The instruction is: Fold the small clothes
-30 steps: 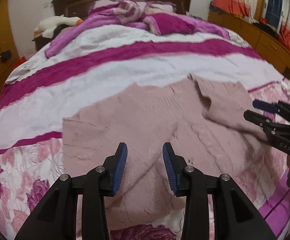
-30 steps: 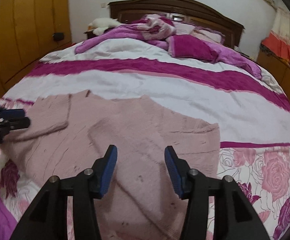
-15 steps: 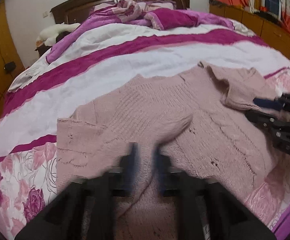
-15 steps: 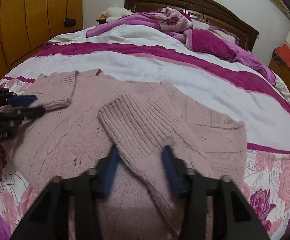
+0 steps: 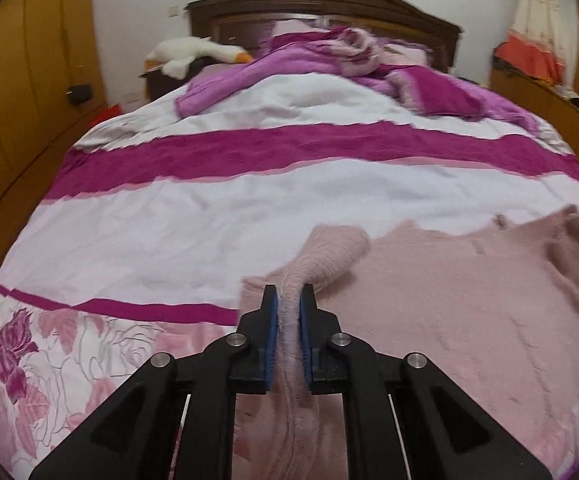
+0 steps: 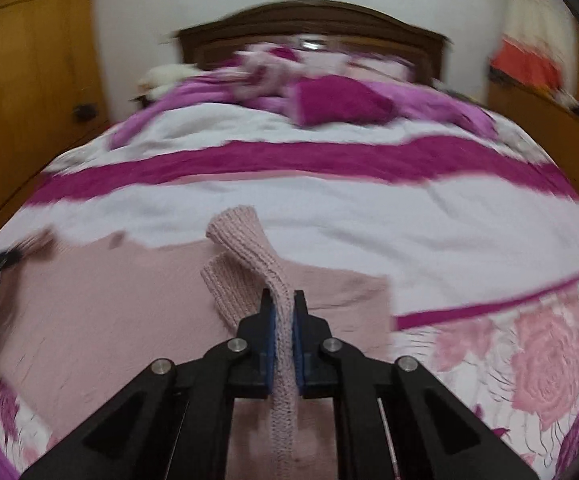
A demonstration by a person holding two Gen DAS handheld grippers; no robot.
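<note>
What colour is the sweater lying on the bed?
The sweater is a pale dusty pink knit; its ribbing shows best in the right wrist view.

Garment: we see a dusty-pink knitted sweater (image 5: pixel 469 300), small, lying on the bed.
Knit: we note a ribbed texture on both cuffs, with a smoother knit across the body.
Pose: we find the body spread flat, its lower edge nearest us.
One sleeve: we see the sleeve (image 5: pixel 321 256) lifted off the body, bunched narrow, its cuff end flaring open away from us.
Other sleeve: we see the second sleeve (image 6: pixel 249 248) raised likewise, its ribbed cuff folding over and drooping leftward.
</note>
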